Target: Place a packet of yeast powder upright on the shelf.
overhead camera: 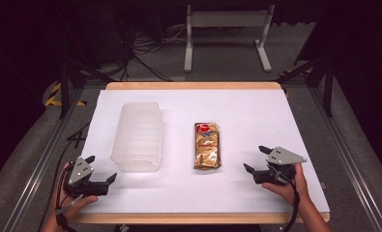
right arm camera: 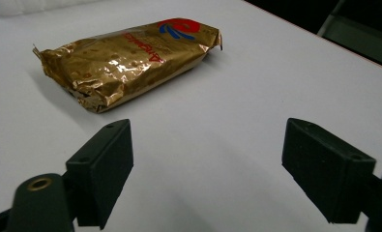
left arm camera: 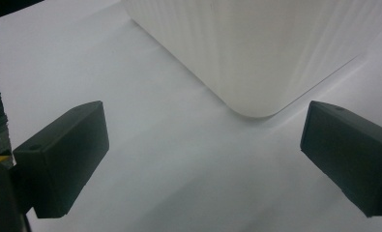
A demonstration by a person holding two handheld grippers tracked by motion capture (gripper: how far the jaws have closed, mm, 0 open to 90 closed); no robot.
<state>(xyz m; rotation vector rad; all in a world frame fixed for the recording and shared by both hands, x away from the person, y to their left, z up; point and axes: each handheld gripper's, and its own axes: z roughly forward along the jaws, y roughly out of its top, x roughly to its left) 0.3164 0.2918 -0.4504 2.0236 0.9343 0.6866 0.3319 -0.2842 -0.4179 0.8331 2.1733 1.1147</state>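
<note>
The desk (overhead camera: 256, 104), covered in white, carries two things laid side by side near its middle, both well clear of the edges and within easy reach of either hand, which looks like a tidy starting layout. The larger is a translucent ribbed plastic container (overhead camera: 137, 136) on the person's left half, its long side running away from the person; the left gripper view looks straight at its near rounded corner (left arm camera: 256, 104). Just to its right, apart from it, lies a gold foil packet (overhead camera: 207, 145) with a red and blue mark at its far end, flat on the desk and parallel to the container. The left tool (overhead camera: 103, 185) rests low near the front edge, close to the container's near corner, jaws spread wide and holding nothing. The right tool (overhead camera: 257, 159) sits just right of the packet's near end, pointing toward it, jaws likewise spread and empty, touching nothing.
</note>
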